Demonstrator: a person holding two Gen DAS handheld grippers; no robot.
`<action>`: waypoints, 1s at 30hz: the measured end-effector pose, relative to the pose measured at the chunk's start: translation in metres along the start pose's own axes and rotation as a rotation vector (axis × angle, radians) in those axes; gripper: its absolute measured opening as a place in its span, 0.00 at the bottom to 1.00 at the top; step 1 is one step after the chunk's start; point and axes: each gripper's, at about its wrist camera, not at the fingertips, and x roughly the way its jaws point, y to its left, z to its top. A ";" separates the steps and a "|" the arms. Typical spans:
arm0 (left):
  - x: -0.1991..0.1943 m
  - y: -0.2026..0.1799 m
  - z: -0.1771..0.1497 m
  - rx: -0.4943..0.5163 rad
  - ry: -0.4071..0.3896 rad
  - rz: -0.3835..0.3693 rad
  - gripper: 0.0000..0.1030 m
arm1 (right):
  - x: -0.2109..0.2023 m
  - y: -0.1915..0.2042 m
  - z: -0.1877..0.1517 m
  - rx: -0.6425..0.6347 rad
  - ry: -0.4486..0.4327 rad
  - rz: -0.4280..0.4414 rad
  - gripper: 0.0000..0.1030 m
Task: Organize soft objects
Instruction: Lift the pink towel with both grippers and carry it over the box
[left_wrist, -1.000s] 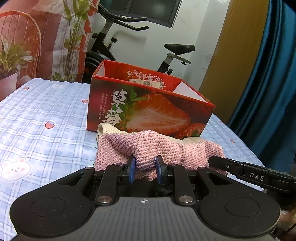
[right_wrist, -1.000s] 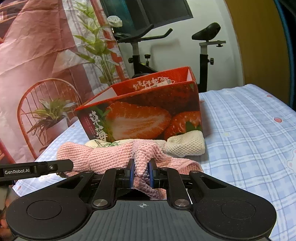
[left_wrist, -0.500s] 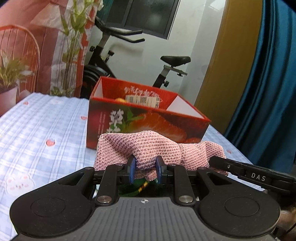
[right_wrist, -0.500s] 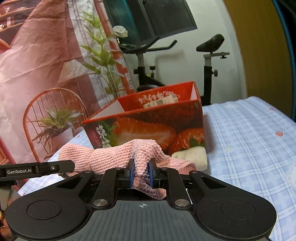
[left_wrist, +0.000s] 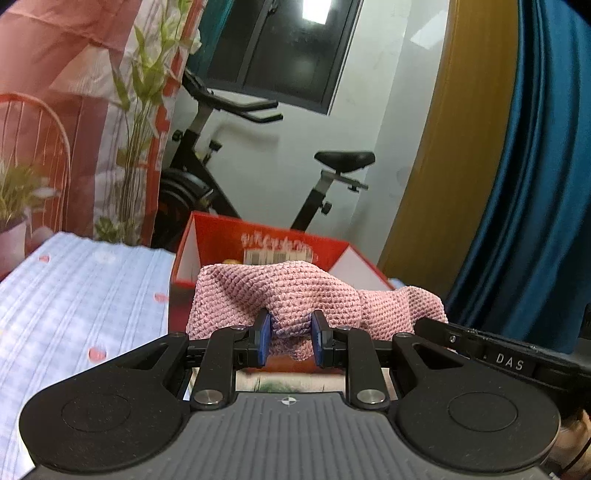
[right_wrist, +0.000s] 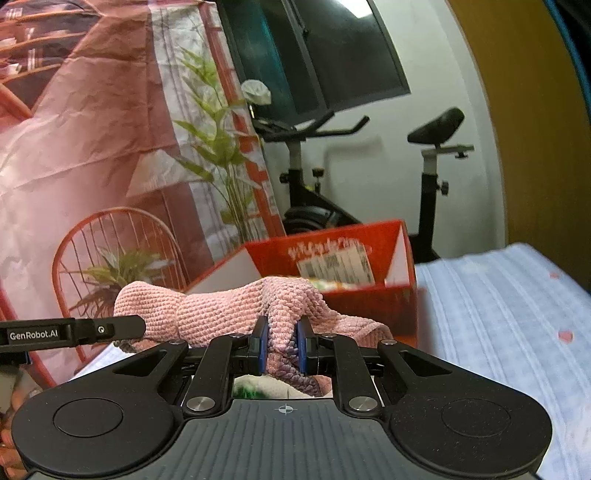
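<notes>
A pink knitted cloth (left_wrist: 295, 291) hangs stretched between my two grippers, held up at about the height of the rim of the red strawberry box (left_wrist: 218, 236). My left gripper (left_wrist: 289, 338) is shut on one end of the cloth. My right gripper (right_wrist: 281, 345) is shut on the other end of the same cloth (right_wrist: 221, 306). The open box (right_wrist: 332, 240) stands just beyond the cloth, with a barcode label on its inner far wall. The cream cloth seen earlier is hidden below.
The table has a blue checked tablecloth (left_wrist: 74, 295) with small strawberry prints. An exercise bike (left_wrist: 229, 173) stands behind the box. A potted plant (right_wrist: 118, 273) and red wire chair stand at the left. A blue curtain (left_wrist: 535, 184) hangs at the right.
Both grippers have lifted the pink cloth off the table up to the level of the box's rim. The cream cloth underneath has dropped out of view.
</notes>
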 end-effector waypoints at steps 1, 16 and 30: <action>0.002 0.000 0.005 -0.002 -0.006 0.000 0.23 | 0.002 0.000 0.005 -0.006 -0.008 0.002 0.14; 0.117 0.013 0.078 0.043 0.148 0.042 0.23 | 0.096 -0.019 0.083 -0.065 0.031 -0.067 0.14; 0.184 0.033 0.100 0.036 0.228 0.102 0.23 | 0.200 -0.041 0.100 -0.065 0.214 -0.149 0.14</action>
